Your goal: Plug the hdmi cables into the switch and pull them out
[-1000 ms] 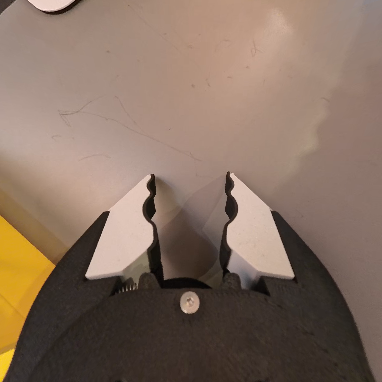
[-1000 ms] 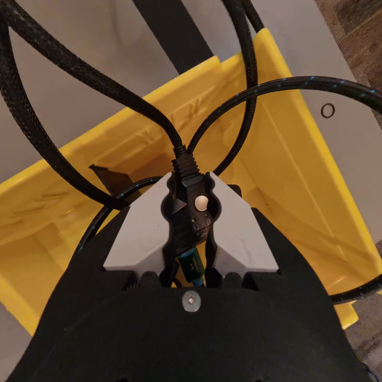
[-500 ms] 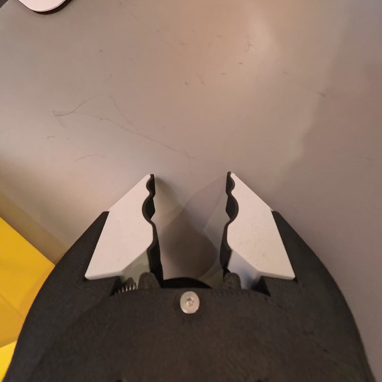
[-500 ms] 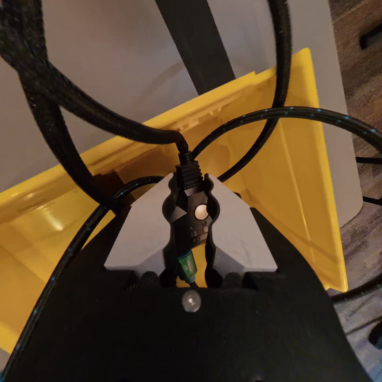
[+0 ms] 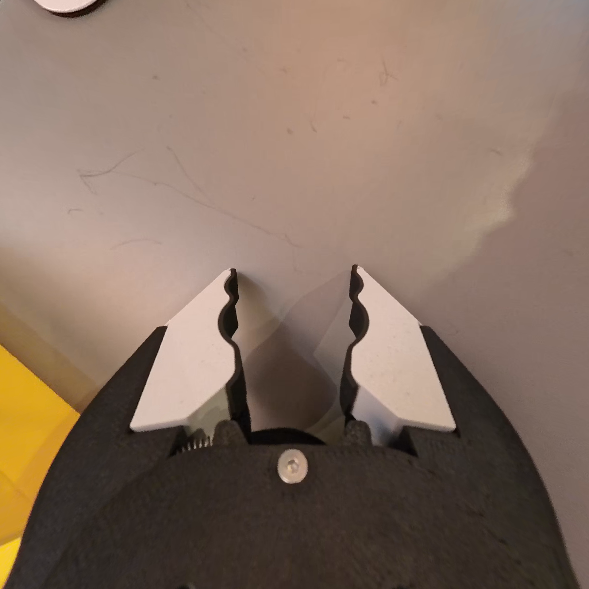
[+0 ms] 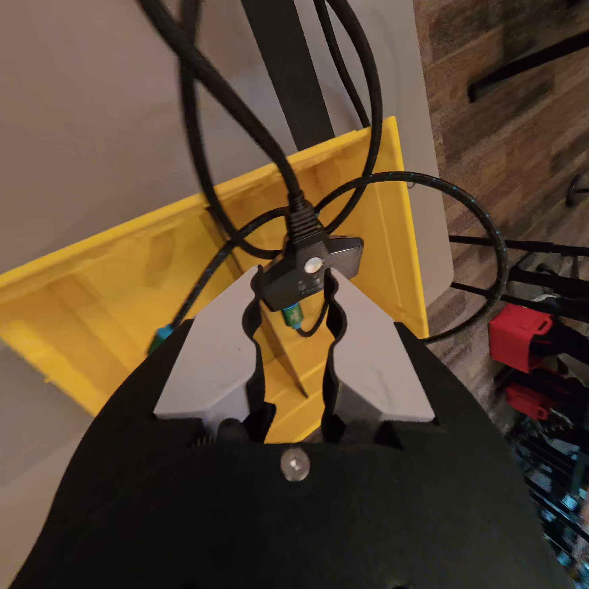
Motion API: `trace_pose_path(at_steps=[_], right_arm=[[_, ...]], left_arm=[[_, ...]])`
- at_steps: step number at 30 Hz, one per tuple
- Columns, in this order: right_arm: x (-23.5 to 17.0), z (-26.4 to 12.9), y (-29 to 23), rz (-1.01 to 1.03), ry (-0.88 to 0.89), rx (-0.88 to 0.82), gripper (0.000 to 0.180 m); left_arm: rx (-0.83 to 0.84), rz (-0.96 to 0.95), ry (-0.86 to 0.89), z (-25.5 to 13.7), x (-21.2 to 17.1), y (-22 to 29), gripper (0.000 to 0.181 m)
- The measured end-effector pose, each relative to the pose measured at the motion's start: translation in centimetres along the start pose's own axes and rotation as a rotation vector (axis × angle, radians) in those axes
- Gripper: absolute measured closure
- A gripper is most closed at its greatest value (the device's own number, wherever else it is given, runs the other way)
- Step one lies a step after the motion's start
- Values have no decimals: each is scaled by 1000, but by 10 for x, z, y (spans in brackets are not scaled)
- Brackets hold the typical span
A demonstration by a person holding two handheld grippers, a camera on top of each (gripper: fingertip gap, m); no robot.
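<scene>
In the right wrist view my right gripper has its jaws apart. The small black HDMI switch with a round silver button sits tilted at the fingertips, above the yellow bin. A thick black braided cable runs up from the switch. A green plug hangs at its lower end on a thin teal-flecked cable. A teal plug shows by the left finger. My left gripper is open and empty over the bare grey table.
A black bar crosses the table behind the bin. The table's right edge drops to a wood-pattern floor with red clamps and black stands. A yellow bin corner lies lower left of the left gripper; a white object lies far left. Spacing between my two grippers at the tips: around 60 centimetres. About 5 centimetres separates my right fingertips from the small black HDMI switch.
My right gripper rose and pulled back from the bin, then its jaws opened; the switch slid from deep between the fingers out to the tips and tilted. My left gripper barely moved.
</scene>
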State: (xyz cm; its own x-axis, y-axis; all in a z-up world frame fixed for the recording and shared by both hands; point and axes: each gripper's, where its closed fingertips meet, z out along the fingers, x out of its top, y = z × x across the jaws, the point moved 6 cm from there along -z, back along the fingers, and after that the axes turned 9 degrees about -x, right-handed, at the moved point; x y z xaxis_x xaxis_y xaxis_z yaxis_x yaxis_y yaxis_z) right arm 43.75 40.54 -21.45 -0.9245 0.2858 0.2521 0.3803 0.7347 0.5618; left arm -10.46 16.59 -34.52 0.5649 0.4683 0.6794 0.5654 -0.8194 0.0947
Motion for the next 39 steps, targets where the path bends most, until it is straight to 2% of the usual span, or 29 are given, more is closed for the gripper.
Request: trace_pose_path(at_steps=[4, 9, 10, 12, 15, 17, 18, 20, 21, 23, 25, 29, 32, 39], right_arm=[[-8, -29, -40, 114, 71, 119, 151], [-34, -1, -85, 84, -33, 153, 146], [-36, 4, -88, 73, -42, 144, 159], [-41, 10, -86, 43, -69, 91, 178], [-47, 8, -78, 3, -106, 49, 180], [-42, 4, -79, 55, -46, 100, 179], [-40, 2, -79, 89, -22, 112, 171], [-42, 3, -77, 121, -34, 87, 142], [-44, 5, -77, 121, -49, 71, 139], [-46, 14, -83, 106, -78, 69, 146], [-49, 21, -85, 54, -104, 42, 169], [-53, 9, -66, 10, -133, -68, 175], [-54, 0, -48, -97, -161, -151, 176], [-62, 11, -20, -277, -135, -179, 176]], left_arm=[[-6, 1, 1, 0, 0, 0, 112], [-7, 5, 1, 0, 0, 0, 112], [-6, 5, 0, 0, 0, 0, 112], [-1, 6, -1, 0, 0, 0, 113], [0, 7, -3, 0, 0, 2, 113], [-4, 1, 1, 0, 0, 1, 112], [-7, 0, 1, 1, 0, 1, 112], [-9, 0, 2, 1, 0, 1, 112], [-10, 0, 2, 1, 1, 0, 112], [-11, 1, 3, 1, 1, 0, 112], [-10, 2, 3, 1, 1, 1, 112], [-7, 3, 3, 1, 0, 1, 112], [-12, -1, 4, 1, 0, 0, 112], [-11, 0, 5, 1, 1, 0, 112]])
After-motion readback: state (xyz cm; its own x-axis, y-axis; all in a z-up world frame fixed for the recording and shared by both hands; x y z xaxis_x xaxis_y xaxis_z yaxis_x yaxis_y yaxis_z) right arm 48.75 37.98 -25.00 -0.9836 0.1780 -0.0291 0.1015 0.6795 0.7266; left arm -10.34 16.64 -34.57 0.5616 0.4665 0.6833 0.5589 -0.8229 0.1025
